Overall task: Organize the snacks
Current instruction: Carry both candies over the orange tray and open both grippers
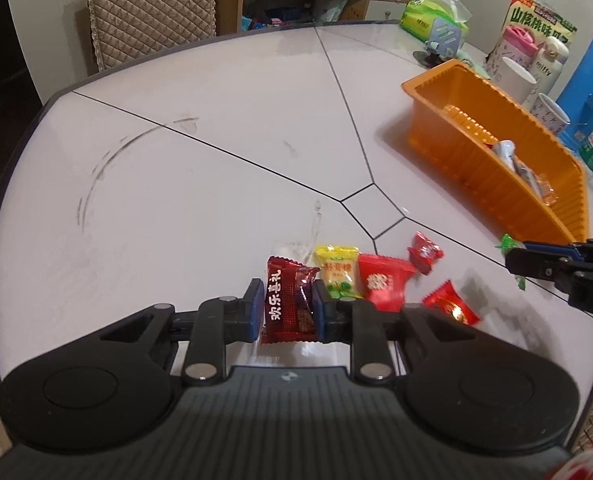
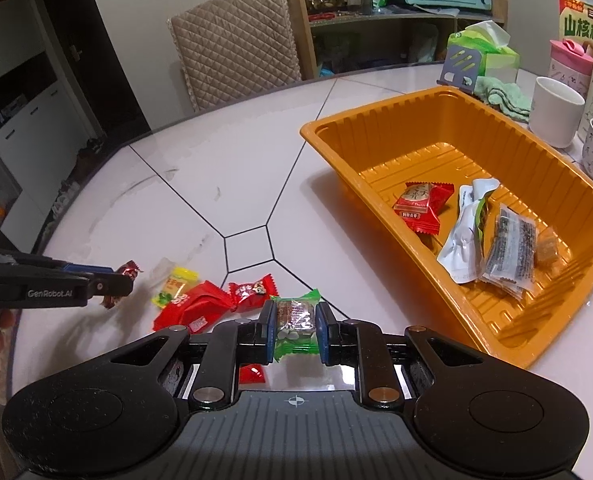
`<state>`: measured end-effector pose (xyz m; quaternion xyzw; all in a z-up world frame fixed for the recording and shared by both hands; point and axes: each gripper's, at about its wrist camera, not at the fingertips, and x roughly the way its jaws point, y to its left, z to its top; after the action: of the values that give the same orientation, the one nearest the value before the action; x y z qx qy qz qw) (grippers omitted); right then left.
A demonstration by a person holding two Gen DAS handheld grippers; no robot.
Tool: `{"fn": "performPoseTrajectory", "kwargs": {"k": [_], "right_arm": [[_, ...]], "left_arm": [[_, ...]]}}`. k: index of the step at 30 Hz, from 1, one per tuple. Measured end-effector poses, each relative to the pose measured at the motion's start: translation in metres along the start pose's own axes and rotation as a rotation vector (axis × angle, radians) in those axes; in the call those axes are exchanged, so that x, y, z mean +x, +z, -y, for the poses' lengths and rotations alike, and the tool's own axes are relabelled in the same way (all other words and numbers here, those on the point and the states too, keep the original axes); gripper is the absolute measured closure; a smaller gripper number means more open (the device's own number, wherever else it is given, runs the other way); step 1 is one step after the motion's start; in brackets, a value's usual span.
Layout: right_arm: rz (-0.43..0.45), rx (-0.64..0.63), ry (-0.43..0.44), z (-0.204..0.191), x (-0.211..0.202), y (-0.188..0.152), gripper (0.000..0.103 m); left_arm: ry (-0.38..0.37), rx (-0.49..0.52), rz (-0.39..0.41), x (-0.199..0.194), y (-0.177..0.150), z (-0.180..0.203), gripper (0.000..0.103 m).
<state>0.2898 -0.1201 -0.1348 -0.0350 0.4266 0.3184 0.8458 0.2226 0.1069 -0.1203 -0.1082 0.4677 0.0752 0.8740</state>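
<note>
Both grippers are pinching: my left gripper point(image 1: 289, 307) is clamping the dark-red foil candy packet point(image 1: 289, 305), my right gripper point(image 2: 295, 325) the green-wrapped snack bar point(image 2: 295, 322); the ribbed orange plastic tray point(image 2: 496, 338) is lying ahead-right, nearer the right.

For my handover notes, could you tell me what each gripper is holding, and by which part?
The left gripper pinches the dark red candy across its middle. The right gripper pinches the green-wrapped snack by its sides.

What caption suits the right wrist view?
Right tongs grip a green snack beside the orange tray.
</note>
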Motion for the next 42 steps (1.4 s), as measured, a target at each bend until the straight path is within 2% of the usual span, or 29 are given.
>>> {"fn": "performPoseTrajectory", "kwargs": {"k": [9, 22, 30, 42], "right_arm": [[0.021, 0.018, 0.02, -0.008, -0.032, -0.014, 0.082], [0.063, 0.048, -0.001, -0.003, -0.079, -0.032, 0.082], [0.106, 0.084, -0.037, 0.019, -0.103, -0.03, 0.082], [0.169, 0.11, -0.072, 0.07, -0.11, 0.003, 0.082]], "left_arm": [[-0.056, 0.018, 0.022, -0.041, -0.016, 0.018, 0.081], [-0.177, 0.118, 0.063, -0.069, -0.019, 0.082, 0.081], [-0.233, 0.161, 0.097, -0.07, 0.0, 0.118, 0.081], [-0.278, 0.197, 0.129, -0.039, 0.047, 0.175, 0.081]]}}
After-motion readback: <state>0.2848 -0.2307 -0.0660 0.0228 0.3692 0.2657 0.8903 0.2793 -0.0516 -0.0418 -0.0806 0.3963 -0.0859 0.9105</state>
